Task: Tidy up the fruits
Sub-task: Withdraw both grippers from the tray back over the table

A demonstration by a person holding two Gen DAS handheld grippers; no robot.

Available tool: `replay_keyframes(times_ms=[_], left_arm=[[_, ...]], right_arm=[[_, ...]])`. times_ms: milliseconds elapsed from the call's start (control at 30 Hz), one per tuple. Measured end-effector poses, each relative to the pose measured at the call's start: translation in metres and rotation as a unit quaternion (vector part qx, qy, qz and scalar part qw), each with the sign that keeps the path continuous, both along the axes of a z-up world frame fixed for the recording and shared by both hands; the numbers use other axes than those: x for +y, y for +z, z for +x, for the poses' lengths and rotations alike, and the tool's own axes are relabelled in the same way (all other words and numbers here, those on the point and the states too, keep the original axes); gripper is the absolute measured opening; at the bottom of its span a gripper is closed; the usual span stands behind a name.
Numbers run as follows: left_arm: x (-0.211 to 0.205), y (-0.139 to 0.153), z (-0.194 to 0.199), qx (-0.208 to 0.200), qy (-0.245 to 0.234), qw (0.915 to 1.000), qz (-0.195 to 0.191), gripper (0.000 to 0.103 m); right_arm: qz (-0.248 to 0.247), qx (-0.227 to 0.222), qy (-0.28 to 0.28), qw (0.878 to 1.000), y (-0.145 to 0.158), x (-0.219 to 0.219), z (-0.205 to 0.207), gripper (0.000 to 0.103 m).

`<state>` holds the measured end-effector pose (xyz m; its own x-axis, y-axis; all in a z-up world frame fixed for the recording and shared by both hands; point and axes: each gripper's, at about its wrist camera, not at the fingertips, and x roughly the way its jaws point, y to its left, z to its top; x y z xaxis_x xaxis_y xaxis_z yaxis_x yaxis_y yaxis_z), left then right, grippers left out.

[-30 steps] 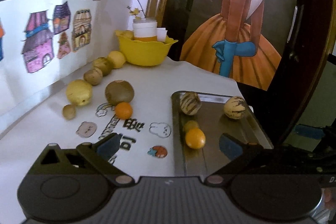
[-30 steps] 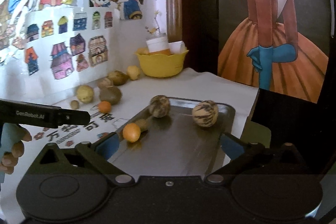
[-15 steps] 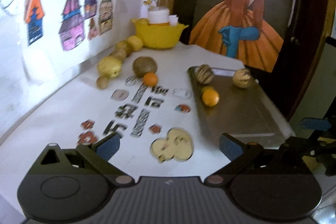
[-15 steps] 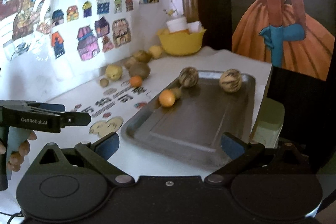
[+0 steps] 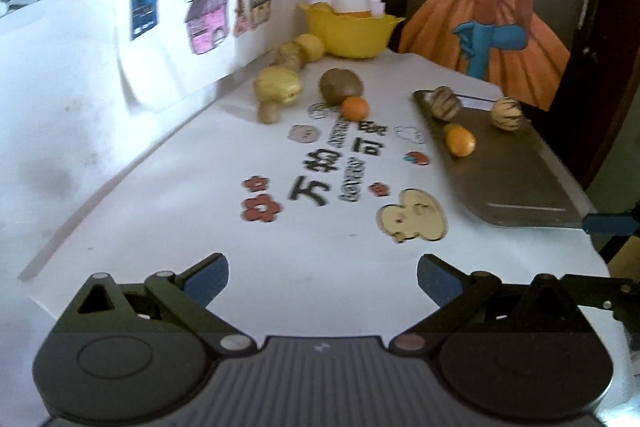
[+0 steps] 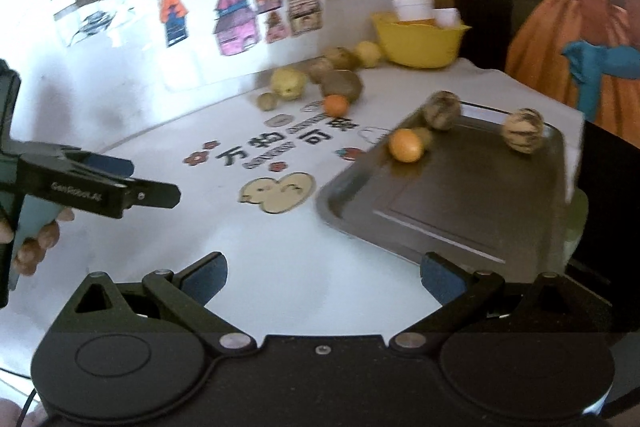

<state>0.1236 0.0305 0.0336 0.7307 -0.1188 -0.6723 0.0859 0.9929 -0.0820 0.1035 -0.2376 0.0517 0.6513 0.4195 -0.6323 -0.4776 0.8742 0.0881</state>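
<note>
A dark metal tray (image 5: 516, 183) (image 6: 460, 195) lies on the right of the white table. On it sit two striped melons (image 5: 446, 103) (image 5: 507, 113) and an orange (image 5: 460, 143) (image 6: 406, 145), with a small brownish fruit (image 6: 424, 135) beside the orange. Off the tray, near the wall, lie another orange (image 5: 355, 107) (image 6: 336, 105), a brown kiwi (image 5: 341, 87), a yellow fruit (image 5: 278, 85) and several more fruits. My left gripper (image 5: 322, 277) is open and empty over the table's near end. My right gripper (image 6: 324, 277) is open and empty too.
A yellow bowl (image 5: 352, 31) (image 6: 420, 41) with cups stands at the far corner. Paper drawings cover the left wall (image 5: 200, 7). A painted figure panel (image 5: 492, 15) stands behind the tray. A hand (image 6: 36, 239) holds the left gripper at the left of the right wrist view.
Both grippers have pulled back from the tray and fruits toward the near end of the table. The fruits look smaller and farther. No fruit has moved.
</note>
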Motion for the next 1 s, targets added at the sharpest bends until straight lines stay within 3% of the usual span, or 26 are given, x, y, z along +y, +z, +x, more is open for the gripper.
replay_keyframes(times_ms=[367, 733, 867, 1000], left_arm=[[0.028, -0.001, 0.017, 0.004, 0.029, 0.9996, -0.003, 0.103], [0.038, 0.008, 0.048, -0.023, 0.041, 0.9989, 0.000, 0.103], [0.039, 0.011, 0.061, -0.032, 0.041, 0.9986, 0.002, 0.103], [0.037, 0.014, 0.075, -0.041, 0.035, 0.9985, 0.013, 0.103]], right_arm=[[-0.015, -0.009, 0.044, 0.999, 0.021, 0.023, 0.030, 0.102], [-0.043, -0.059, 0.063, 0.995, 0.047, 0.035, 0.075, 0.102], [-0.035, -0.053, 0.078, 0.995, 0.057, 0.040, 0.097, 0.102], [-0.059, -0.046, 0.105, 0.992, 0.067, 0.049, 0.121, 0.102]])
